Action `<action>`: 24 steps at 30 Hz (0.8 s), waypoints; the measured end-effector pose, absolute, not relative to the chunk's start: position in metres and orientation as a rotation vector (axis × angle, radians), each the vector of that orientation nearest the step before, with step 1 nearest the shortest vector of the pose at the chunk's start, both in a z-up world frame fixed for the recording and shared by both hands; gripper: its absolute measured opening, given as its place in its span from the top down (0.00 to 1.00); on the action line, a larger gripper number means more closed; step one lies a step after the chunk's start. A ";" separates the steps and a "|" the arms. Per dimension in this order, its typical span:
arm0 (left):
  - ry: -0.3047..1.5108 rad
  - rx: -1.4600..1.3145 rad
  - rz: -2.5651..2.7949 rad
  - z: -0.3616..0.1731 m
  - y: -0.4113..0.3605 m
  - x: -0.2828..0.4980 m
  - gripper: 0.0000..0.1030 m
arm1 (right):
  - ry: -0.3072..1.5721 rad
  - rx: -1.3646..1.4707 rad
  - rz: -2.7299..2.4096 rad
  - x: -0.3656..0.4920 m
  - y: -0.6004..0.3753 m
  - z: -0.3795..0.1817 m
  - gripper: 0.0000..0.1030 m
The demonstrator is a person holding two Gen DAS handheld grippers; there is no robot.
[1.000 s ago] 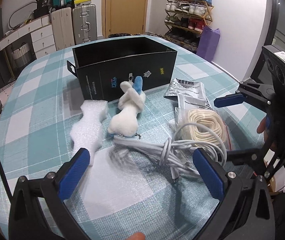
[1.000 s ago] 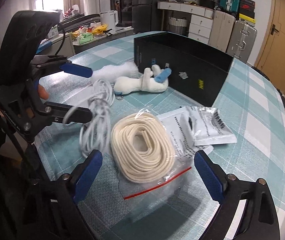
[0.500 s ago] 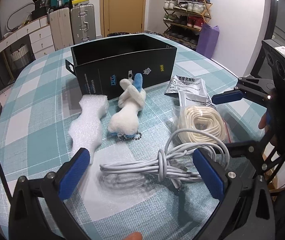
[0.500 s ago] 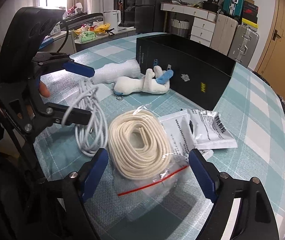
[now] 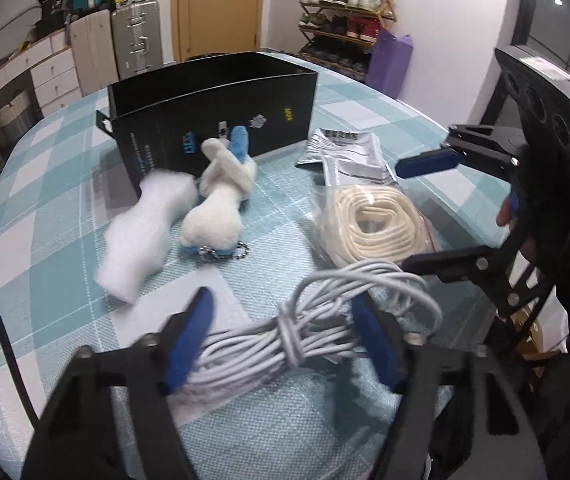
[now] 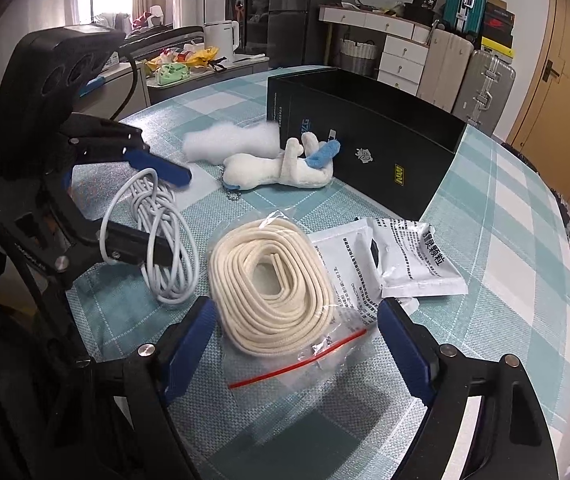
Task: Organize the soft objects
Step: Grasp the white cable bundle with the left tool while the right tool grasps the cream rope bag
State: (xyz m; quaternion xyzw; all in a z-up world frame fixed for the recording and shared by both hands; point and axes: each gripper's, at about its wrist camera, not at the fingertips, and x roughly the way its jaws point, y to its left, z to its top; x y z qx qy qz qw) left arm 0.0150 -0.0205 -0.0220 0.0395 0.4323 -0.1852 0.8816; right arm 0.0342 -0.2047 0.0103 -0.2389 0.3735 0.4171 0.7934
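Note:
A bundled white cable [image 5: 293, 332] lies on the checked tablecloth between the blue pads of my left gripper [image 5: 285, 340], whose jaws stand narrowed around it; it also shows in the right wrist view [image 6: 157, 232]. My right gripper [image 6: 297, 344] is open around a bagged coil of cream rope [image 6: 273, 284], seen also in the left wrist view [image 5: 369, 224]. A white plush toy with a blue ear [image 5: 221, 200] and a white foam piece [image 5: 145, 224] lie in front of the open black box [image 5: 213, 108].
Printed white packets [image 6: 401, 260] lie right of the rope. The round table's edge [image 6: 565, 320] is near on the right. Suitcases, drawers and a shoe rack stand around the room.
My left gripper has moved forward onto the cable bundle and its jaws have narrowed around it. My right gripper has edged closer over the rope bag.

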 end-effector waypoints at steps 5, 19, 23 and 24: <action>0.895 0.094 -0.420 -0.021 -0.023 0.011 0.74 | 0.791 -0.508 0.890 0.034 -0.203 0.010 0.17; 0.837 -0.011 -0.395 -0.001 0.005 0.008 0.75 | 0.785 -0.520 0.877 0.034 -0.187 0.006 0.17; 0.817 -0.024 -0.366 0.002 0.011 0.008 0.75 | 0.789 -0.531 0.880 0.034 -0.181 0.003 0.17; 0.815 -0.027 -0.356 0.002 0.013 0.008 0.75 | 0.791 -0.532 0.885 0.033 -0.181 0.003 0.17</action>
